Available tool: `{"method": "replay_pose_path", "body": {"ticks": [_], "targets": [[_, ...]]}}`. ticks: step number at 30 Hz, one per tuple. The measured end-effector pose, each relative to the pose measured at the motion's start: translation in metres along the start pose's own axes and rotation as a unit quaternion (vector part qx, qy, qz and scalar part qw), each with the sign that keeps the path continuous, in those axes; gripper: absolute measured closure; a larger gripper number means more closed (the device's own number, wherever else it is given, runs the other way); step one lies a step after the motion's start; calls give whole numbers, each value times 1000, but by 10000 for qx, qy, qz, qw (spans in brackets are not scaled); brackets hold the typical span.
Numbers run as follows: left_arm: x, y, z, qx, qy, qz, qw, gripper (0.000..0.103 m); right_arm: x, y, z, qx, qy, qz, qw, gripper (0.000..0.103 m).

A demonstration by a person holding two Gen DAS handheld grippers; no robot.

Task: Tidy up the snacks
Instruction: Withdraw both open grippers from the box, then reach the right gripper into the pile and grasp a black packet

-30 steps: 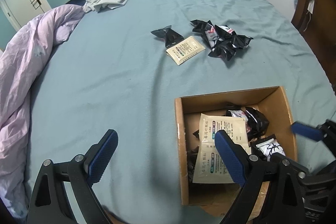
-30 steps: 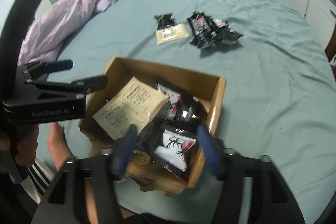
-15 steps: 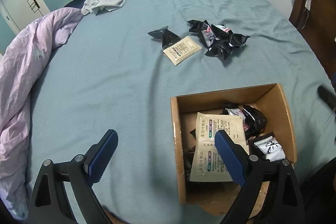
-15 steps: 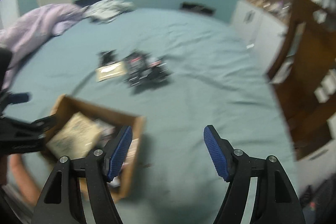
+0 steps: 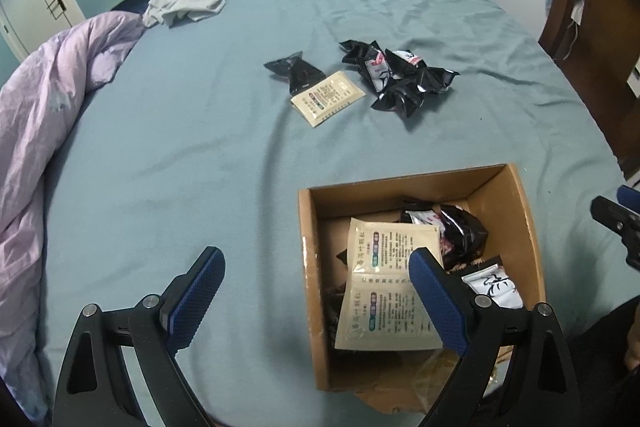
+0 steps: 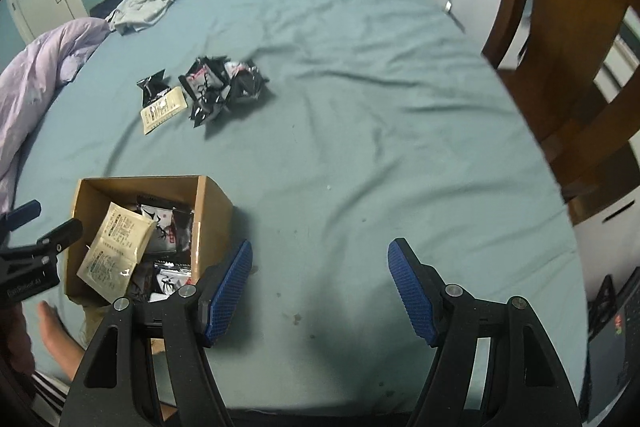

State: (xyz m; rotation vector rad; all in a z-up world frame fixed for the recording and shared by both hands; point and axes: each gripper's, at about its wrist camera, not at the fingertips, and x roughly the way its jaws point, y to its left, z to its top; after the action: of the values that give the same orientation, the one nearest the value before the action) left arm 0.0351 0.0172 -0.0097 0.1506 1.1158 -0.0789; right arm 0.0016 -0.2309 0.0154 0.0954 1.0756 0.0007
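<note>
Teal bed sheet (image 6: 360, 115), cardboard box (image 5: 308, 267) w/ snacks, both grippers wide & empty, teal walls.

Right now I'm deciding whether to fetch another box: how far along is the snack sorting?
Done: several packets lie in the box. In hand: nothing; both the left gripper and right gripper are empty. Left: the black packets and one beige packet on the bed.

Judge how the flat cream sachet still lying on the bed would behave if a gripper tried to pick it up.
The cream sachet lies flat on the sheet, so pads would probably struggle to get under an edge. It looks thin and likely light and floppy. One corner sits against a black packet, which may shift with it.
</note>
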Motion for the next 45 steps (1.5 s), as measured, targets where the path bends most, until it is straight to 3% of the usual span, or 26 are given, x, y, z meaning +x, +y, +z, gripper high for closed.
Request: {"method": "replay_pose_path", "body": {"ticks": [3,7,10,13,20,27,31,38,45], "targets": [[-2,-2,0,68,-92,100,9999,8,8,-1,15,61,-5,50,10000,33],[-2,-3,2,22,-65,33,10000,8,20,-4,32,146,-350,-387,9985,33],[0,-1,5,-83,3,-108,9999,8,32,-2,38,114,-373,-149,9991,33],[2,0,7,-118,36,-148,9998,8,56,-2,53,57,65,142,9999,33],[5,0,10,-79,88,-154,9998,8,90,4,86,-154,267,232,9993,33],[10,2,11,-89,142,-130,9998,8,100,0,113,-73,74,680,9976,33],[12,2,11,-87,244,-212,9994,8,118,-4,126,161,137,1220,9923,33],[15,3,12,-94,334,-392,9986,8,160,19,150,-102,314,1089,9935,33],[22,1,11,-102,477,-511,9975,8,200,38,173,-44,528,1513,9871,33]]}}
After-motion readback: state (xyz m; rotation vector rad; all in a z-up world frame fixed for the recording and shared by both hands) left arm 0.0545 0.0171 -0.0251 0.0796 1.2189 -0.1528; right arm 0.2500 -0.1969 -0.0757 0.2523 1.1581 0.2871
